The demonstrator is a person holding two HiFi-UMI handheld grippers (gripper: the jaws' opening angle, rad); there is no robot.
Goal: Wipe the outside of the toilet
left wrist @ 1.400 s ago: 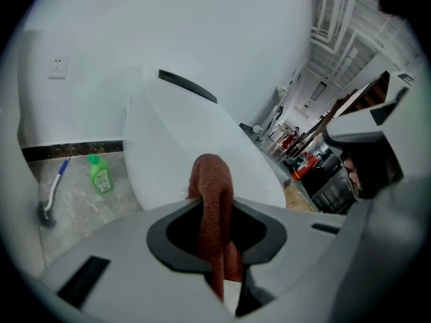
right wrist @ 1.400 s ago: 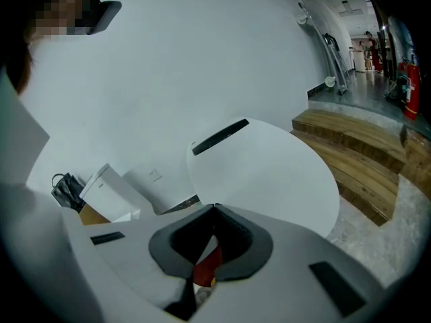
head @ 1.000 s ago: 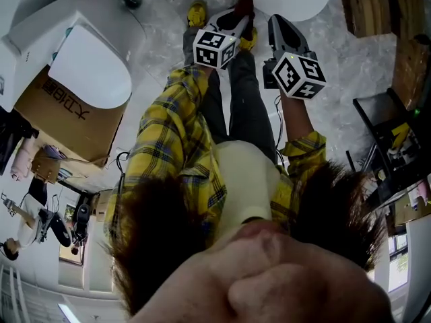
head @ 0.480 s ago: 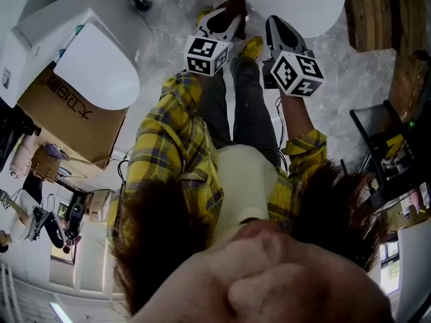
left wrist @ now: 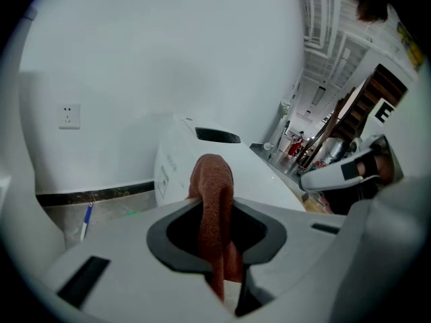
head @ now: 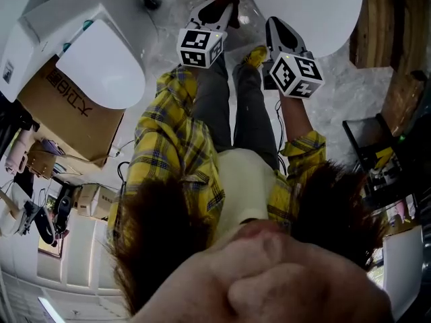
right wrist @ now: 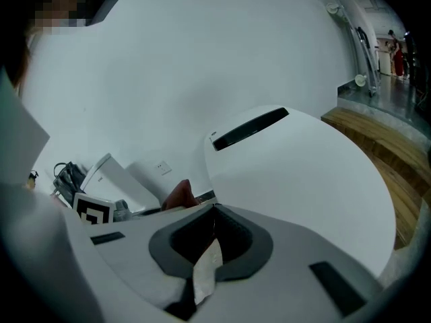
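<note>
1. Your left gripper (head: 222, 5) has pushed forward to the toilet (head: 303, 5), fingers clenched on a red-brown cloth (left wrist: 212, 180).
2. Your right gripper (right wrist: 214, 214) fingers pinch a white scrap (right wrist: 204, 274) beside the toilet's lid.

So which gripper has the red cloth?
The left gripper, its jaws shut on the reddish-brown cloth. The right gripper pinches only a small white scrap.

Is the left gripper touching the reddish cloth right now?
Touching. The left gripper view shows the left gripper pinching the reddish cloth between its jaws, with the cloth sticking out past them.
</note>
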